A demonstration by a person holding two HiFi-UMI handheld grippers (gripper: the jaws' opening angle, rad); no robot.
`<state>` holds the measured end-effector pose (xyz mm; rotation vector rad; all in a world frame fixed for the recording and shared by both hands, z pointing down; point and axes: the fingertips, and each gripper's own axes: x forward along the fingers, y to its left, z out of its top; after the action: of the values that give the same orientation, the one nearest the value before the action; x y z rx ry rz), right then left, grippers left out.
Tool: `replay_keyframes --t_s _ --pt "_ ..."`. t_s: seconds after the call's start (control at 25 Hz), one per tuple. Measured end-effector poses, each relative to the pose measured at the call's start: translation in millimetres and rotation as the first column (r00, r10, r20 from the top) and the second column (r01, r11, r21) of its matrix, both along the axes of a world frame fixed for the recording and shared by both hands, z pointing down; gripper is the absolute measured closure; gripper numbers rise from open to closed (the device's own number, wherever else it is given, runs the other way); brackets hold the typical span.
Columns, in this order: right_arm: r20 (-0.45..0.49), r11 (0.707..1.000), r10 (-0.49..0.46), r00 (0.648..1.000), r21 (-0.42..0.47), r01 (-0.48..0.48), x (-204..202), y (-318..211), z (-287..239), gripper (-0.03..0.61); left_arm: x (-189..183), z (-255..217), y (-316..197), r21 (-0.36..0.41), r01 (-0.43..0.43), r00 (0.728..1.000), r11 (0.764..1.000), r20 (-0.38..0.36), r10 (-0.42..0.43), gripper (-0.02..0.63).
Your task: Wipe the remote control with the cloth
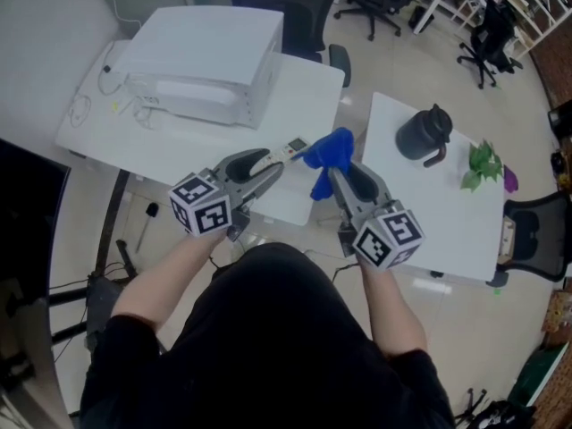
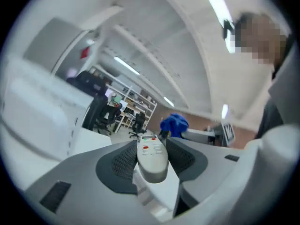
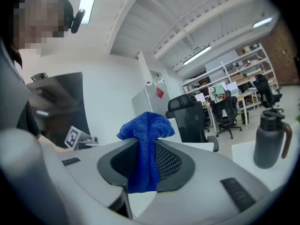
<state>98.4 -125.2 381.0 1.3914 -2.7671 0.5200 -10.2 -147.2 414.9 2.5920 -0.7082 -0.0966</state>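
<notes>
1. Above the gap between two white tables, in front of the person, both grippers are held up side by side, pointing away.
2. Left gripper (image 2: pixel 152 143): jaws pinching the remote control (image 2: pixel 152 157) by its long sides. Pale body, button face up, with red and green buttons toward the far end. The rounded near end sticks back toward the camera, and the far end reaches past the jaw tips.
3. Right gripper (image 3: pixel 148 146): jaws clamped on the blue cloth (image 3: pixel 146 125). A bunch bulges above the tips and a tail hangs down between the jaws.
4. Head view: the cloth bunch sits just to the right of the remote's far end. Whether they touch cannot be told.
5. Left table (image 1: pixel 98 141): a big white box (image 1: pixel 201 61) at its far side, with a thin cable (image 1: pixel 85 105) lying to the left of it.
6. Right table (image 1: pixel 465 226): a dark jug (image 1: pixel 423 134) with a handle, upright, and a green sprig (image 1: pixel 483 163) near it on the right.
7. Far right: black office chairs (image 1: pixel 487 29) on the pale floor.
</notes>
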Motion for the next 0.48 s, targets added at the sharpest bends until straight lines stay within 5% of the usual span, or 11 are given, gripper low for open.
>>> replay_keyframes --t_s 0.04,0.12,0.2,0.24,0.32,0.48 --pt "0.049 1.000 -0.015 0.999 0.014 0.015 -6.9 4.6 -2.9 0.474 -6.5 -3.1 -8.3 -0.125 0.010 0.983 0.992 -0.179 -0.033 0.414" --pt "0.104 0.997 -0.078 0.992 0.020 0.076 -29.3 14.5 -1.4 0.474 -19.2 -11.0 -23.0 -0.325 -0.032 0.864 0.945 -0.485 -0.138 0.414" --pt "0.109 0.990 -0.143 0.984 -0.002 0.144 -55.0 22.7 8.2 0.474 -27.5 -18.7 -31.0 -0.405 -0.100 0.719 0.909 -0.661 -0.215 0.416" --pt "0.093 0.985 -0.170 0.981 -0.015 0.172 -66.8 26.0 14.4 0.474 -29.5 -20.1 -31.5 -0.412 -0.119 0.677 0.904 -0.699 -0.230 0.415" --pt "0.052 0.976 -0.216 0.975 -0.026 0.218 -86.2 30.9 24.3 0.474 -29.7 -20.8 -28.2 -0.405 -0.141 0.643 0.903 -0.731 -0.228 0.416" --pt "0.008 0.971 -0.239 0.971 -0.006 0.239 -98.6 24.5 25.3 0.474 -19.2 -22.7 -15.8 -0.386 -0.199 0.651 0.901 -0.739 -0.173 0.414"
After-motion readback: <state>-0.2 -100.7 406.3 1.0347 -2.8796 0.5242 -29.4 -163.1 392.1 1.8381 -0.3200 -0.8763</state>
